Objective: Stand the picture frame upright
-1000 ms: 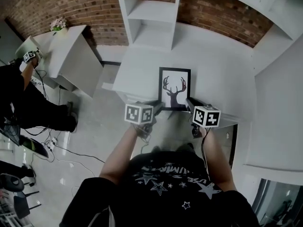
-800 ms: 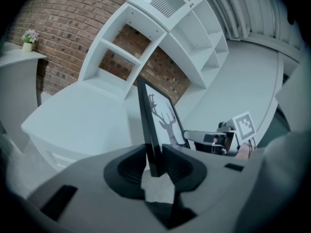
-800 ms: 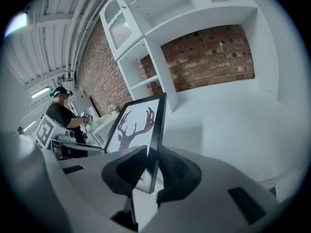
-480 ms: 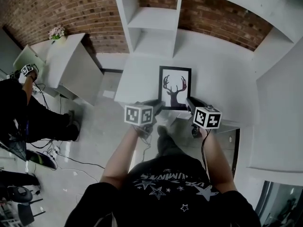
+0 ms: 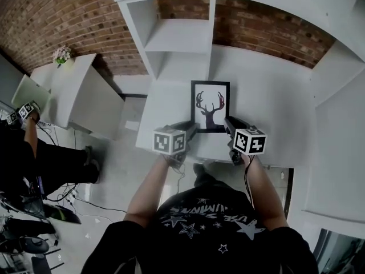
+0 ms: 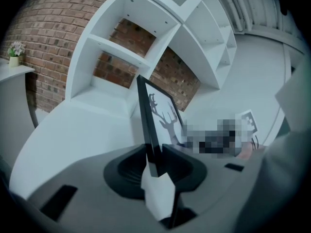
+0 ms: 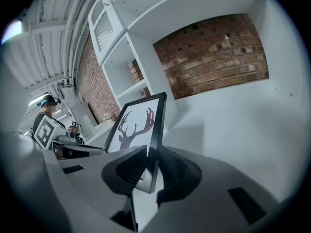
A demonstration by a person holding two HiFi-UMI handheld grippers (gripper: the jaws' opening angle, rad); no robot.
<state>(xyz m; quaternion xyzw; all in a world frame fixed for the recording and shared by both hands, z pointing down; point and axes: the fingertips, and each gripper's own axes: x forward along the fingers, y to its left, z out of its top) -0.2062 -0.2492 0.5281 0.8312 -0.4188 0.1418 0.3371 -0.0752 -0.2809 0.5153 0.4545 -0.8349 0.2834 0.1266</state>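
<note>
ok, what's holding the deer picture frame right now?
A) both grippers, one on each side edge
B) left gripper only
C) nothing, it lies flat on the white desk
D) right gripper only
A: each gripper view shows a frame edge pinched between that gripper's jaws. The left gripper clamps the left edge of the picture frame, and the right gripper clamps the right edge.

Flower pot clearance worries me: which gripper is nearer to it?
Left. The left gripper holds the picture frame's left edge, on the flower pot's side; the right gripper holds its right edge, farther off.
</note>
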